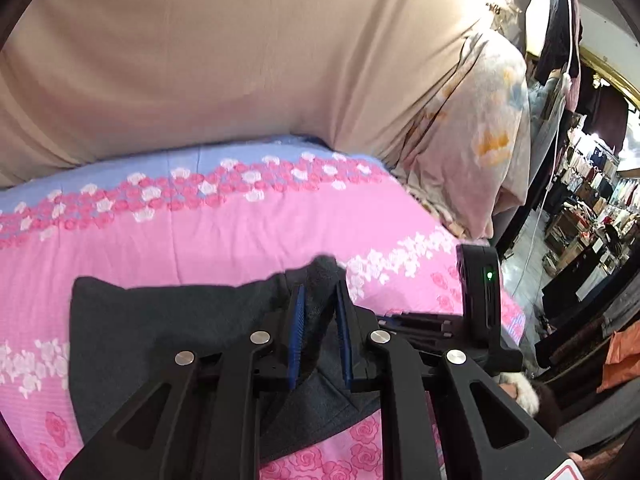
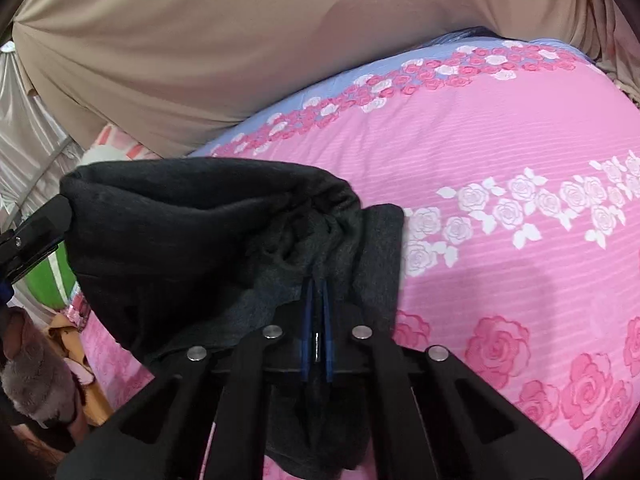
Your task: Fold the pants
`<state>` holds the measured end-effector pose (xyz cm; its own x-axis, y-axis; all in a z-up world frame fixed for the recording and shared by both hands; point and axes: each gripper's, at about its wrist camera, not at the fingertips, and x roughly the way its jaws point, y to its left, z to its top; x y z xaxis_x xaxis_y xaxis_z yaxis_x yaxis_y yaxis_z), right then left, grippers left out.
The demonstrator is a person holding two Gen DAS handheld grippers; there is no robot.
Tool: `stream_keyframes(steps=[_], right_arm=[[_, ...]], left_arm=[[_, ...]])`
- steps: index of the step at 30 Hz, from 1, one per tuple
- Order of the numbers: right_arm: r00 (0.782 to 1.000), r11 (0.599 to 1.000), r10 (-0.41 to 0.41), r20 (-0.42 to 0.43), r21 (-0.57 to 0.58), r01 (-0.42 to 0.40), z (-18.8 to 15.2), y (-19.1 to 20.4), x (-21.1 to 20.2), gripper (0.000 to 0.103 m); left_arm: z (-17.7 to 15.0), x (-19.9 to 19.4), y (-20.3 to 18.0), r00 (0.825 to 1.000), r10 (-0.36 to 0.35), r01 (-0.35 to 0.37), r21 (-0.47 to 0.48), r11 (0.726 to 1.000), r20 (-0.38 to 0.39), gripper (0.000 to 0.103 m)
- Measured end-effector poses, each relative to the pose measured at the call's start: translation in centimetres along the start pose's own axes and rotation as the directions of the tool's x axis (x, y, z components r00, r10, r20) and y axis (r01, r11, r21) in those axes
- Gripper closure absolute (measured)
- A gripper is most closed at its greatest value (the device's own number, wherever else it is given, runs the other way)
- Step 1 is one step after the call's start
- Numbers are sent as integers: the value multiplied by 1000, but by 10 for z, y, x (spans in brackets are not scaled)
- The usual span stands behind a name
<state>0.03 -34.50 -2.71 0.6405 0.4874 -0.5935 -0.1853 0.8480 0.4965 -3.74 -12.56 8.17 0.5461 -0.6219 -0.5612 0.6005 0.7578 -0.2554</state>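
The dark grey pants of soft knitted cloth (image 1: 168, 320) lie on the pink bedsheet with printed roses (image 1: 224, 232), on its near part, far from the beige padded headboard (image 1: 240, 52). The left gripper (image 1: 320, 300) is closed on a raised corner of the cloth. The right gripper (image 2: 318, 292) is pressed nearly flat on another bunch of the same cloth. The pants seem light, limp and not slippery; they will sag between the two grips. I think the best hold is on the edges or corners, kept taut.
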Motion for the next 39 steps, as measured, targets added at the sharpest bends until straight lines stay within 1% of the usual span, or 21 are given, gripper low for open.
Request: stream_keyframes(steps=[3, 5, 7, 9, 11, 12, 13, 14, 17, 20, 21, 22, 23, 24, 26, 27, 30, 34, 36, 38, 39], right_arm=[[996, 996, 89, 1, -4, -89, 0, 16, -1, 100], [990, 990, 141, -30, 9, -141, 0, 22, 11, 100], [995, 996, 89, -39, 0, -89, -1, 25, 19, 100], [1000, 1000, -3, -8, -13, 3, -2, 20, 10, 100], [998, 998, -64, 8, 2, 64, -2, 7, -3, 100], [995, 995, -94, 13, 13, 94, -3, -1, -9, 100], [994, 993, -111, 17, 32, 111, -5, -10, -16, 100], [994, 994, -106, 27, 45, 104, -7, -18, -21, 99], [998, 994, -66, 17, 83, 64, -13, -29, -24, 98], [999, 996, -40, 12, 76, 38, -18, -27, -24, 97], [999, 997, -38, 12, 68, 37, -19, -25, -22, 97], [999, 998, -35, 9, 59, 35, -19, -23, -21, 97], [999, 998, -35, 6, 56, 35, -17, -21, -16, 97], [999, 998, -35, 3, 54, 35, -15, -21, -13, 97], [999, 998, -38, 6, 43, 37, -13, -20, -11, 97], [999, 998, -40, 10, 37, 40, -12, -19, -11, 98], [999, 1000, -15, 36, 22, 14, -7, -12, -18, 99], [997, 998, 59, 51, 8, -59, -1, 4, -24, 99], [996, 997, 81, 31, -11, -81, -3, 15, -16, 100], [994, 994, 108, -6, -17, -108, -7, 24, -3, 100], [992, 992, 127, -29, -13, -127, -10, 28, 6, 100]], left_arm=[[5, -8, -5, 999, -17, 17, 22, 1000, 27, 93], [6, -7, -9, 999, -21, 20, 36, 999, 27, 93], [3, 1, -11, 1000, -8, 8, 43, 999, 2, 93], [-2, 6, -13, 999, 21, -19, 61, 998, -31, 92], [-17, 10, -20, 997, 53, -47, 108, 993, -55, 65], [-25, 11, -24, 997, 59, -51, 127, 991, -57, 36], [-35, 12, -28, 997, 64, -56, 150, 987, -48, 24], [-45, 14, -34, 997, 69, -62, 172, 983, -35, 23], [-71, 33, -57, 996, 74, -56, 265, 963, -57, 20], [-87, 58, -76, 989, 124, -90, 347, 934, -78, 19], [-91, 68, -79, 983, 162, -119, 370, 921, -89, 21], [-93, 75, -79, 979, 180, -130, 377, 917, -100, 39], [-92, 82, -73, 975, 176, -118, 354, 928, -136, 55], [-89, 85, -66, 975, 130, -69, 311, 948, -178, 74], [-75, 79, -44, 978, 16, 19, 165, 986, -206, 90], [-69, 73, -37, 981, -12, 38, 129, 991, -195, 95], [-47, 46, -14, 986, -106, 109, 9, 994, -128, 96], [-20, 15, 8, 994, -105, 103, -56, 993, -26, 97], [-10, 4, 11, 997, -80, 80, -55, 995, 11, 97], [0, 0, 11, 996, -87, 88, -59, 994, 30, 98], [2, -3, 10, 995, -88, 90, -57, 994, 39, 102]])
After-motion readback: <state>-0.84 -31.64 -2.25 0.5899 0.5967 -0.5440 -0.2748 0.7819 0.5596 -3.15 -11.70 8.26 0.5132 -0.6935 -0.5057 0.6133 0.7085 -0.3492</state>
